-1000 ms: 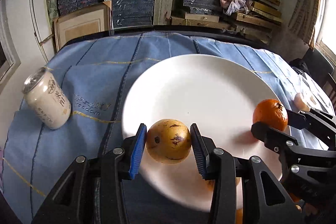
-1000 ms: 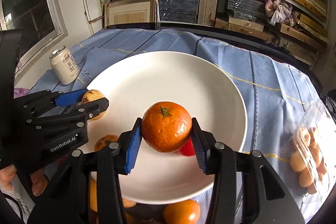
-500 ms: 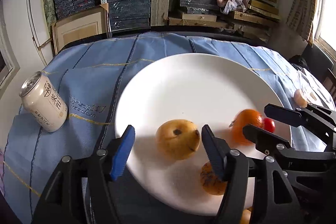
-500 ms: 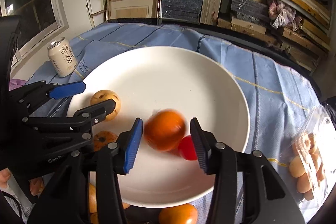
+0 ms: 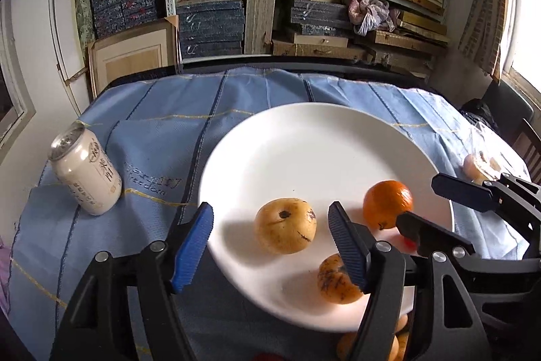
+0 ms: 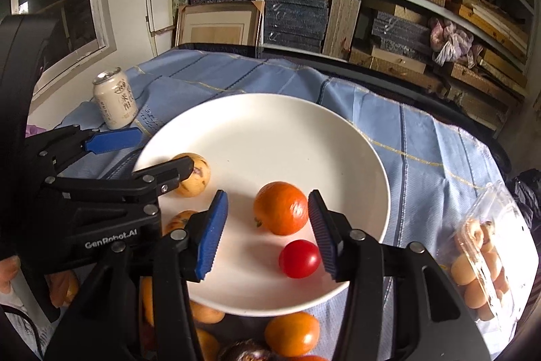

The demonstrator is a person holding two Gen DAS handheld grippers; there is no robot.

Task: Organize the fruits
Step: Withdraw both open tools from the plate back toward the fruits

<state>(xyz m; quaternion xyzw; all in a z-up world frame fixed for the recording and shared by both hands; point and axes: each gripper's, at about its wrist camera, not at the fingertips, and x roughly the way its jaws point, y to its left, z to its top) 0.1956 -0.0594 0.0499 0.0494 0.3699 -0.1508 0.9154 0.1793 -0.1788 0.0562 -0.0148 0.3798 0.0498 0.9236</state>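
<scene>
A white plate lies on the blue cloth. On it sit a yellow spotted fruit, an orange, a second spotted yellow fruit and a red cherry tomato. My left gripper is open, its fingers apart on either side of the yellow fruit. My right gripper is open, with the orange lying free just beyond its fingers.
A cream drink can stands left of the plate. A clear plastic box of small fruits lies at the right. More oranges and fruits lie by the plate's near edge. Shelves of boxes stand behind the table.
Both grippers opened and let go: the yellow fruit and the orange now rest on the plate. Both grippers have drawn back a little.
</scene>
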